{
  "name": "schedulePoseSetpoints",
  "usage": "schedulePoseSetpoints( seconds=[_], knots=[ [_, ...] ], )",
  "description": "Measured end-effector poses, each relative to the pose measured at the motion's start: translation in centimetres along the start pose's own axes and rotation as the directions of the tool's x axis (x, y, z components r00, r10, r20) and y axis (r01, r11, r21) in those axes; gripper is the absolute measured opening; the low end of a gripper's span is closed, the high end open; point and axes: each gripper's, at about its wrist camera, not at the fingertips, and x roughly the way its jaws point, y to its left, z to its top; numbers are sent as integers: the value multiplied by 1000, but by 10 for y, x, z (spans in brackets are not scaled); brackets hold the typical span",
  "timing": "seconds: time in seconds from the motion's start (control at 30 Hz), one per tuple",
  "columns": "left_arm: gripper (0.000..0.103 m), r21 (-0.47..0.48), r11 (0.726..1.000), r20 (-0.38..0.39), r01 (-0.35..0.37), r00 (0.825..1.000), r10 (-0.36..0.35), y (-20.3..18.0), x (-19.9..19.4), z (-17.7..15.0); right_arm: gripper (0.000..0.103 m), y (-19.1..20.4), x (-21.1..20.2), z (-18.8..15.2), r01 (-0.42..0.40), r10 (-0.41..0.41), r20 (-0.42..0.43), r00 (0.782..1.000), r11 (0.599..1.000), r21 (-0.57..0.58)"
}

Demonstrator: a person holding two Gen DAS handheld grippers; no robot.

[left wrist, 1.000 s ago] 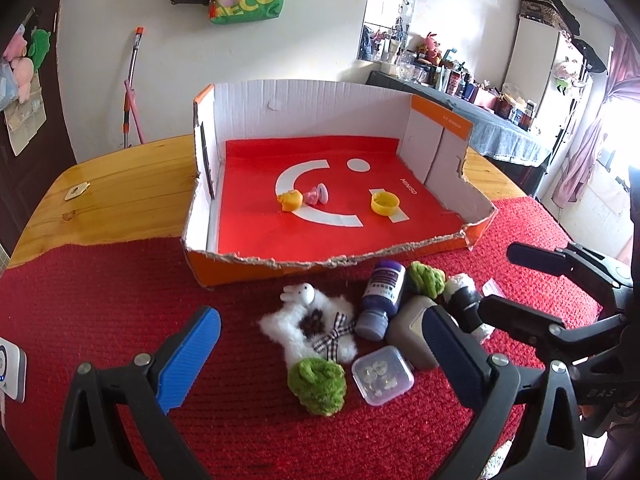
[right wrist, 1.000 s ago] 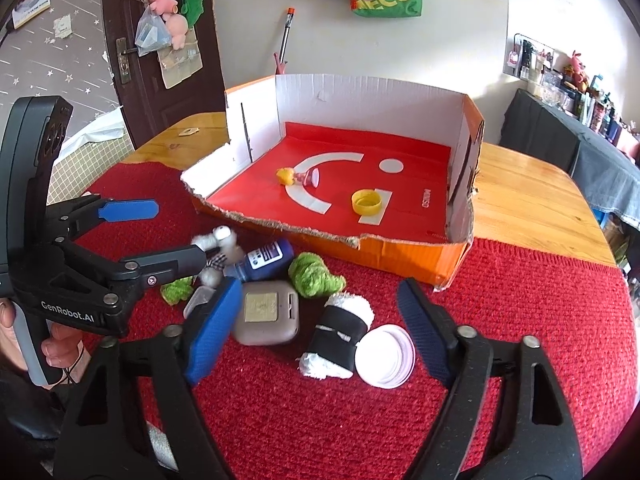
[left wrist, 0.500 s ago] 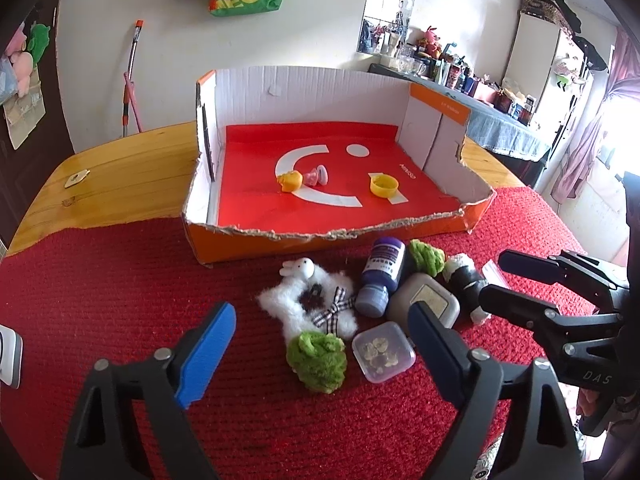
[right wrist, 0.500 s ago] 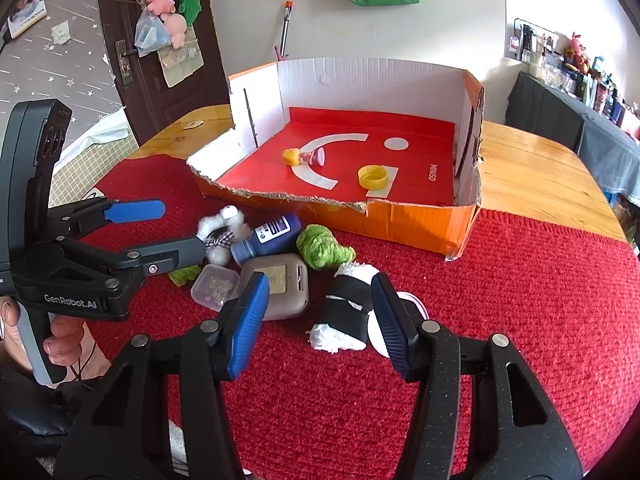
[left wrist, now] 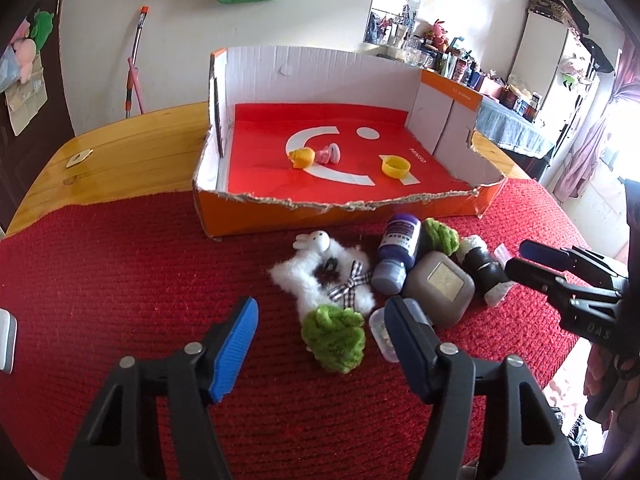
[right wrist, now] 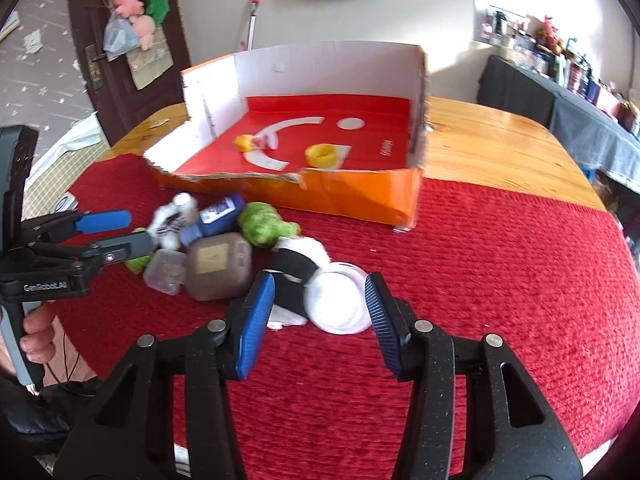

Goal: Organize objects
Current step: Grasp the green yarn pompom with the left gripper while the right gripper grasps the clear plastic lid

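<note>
My left gripper (left wrist: 320, 344) hovers low over the red cloth, jaws closing around a green fuzzy ball (left wrist: 334, 338); neither pad touches it. Behind the ball lie a white fluffy piece with a bunny and bow (left wrist: 320, 276), a purple bottle (left wrist: 398, 256), a grey square case (left wrist: 440, 288) and a small clear box (left wrist: 378, 334). My right gripper (right wrist: 318, 320) is also closing, with a white round lid (right wrist: 338, 300) and the end of a black-and-white roll (right wrist: 292, 276) between its pads, not clamped. The box (left wrist: 340, 216) holds a yellow cap (left wrist: 396, 167) and two small toys (left wrist: 302, 157).
A red knitted cloth (left wrist: 120, 280) covers the near part of the wooden table (left wrist: 120, 148). A second green ball (left wrist: 442, 236) lies by the bottle. A white device (left wrist: 6, 344) sits at the cloth's left edge. A person's hand (right wrist: 36, 332) holds the left gripper's handle.
Both pairs of jaws have narrowed. The right gripper has come forward and down, and the lid and roll now sit between its pads. The left gripper has hardly moved.
</note>
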Motion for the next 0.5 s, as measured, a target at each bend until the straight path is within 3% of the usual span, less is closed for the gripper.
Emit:
schedulePoseSetpoints(
  seconds=[0.5],
  knots=[
    [58, -2, 1000, -30, 1, 1000, -1, 5, 11, -6, 46, -26, 15, -5, 39, -37, -32, 999, 997, 72]
  ],
)
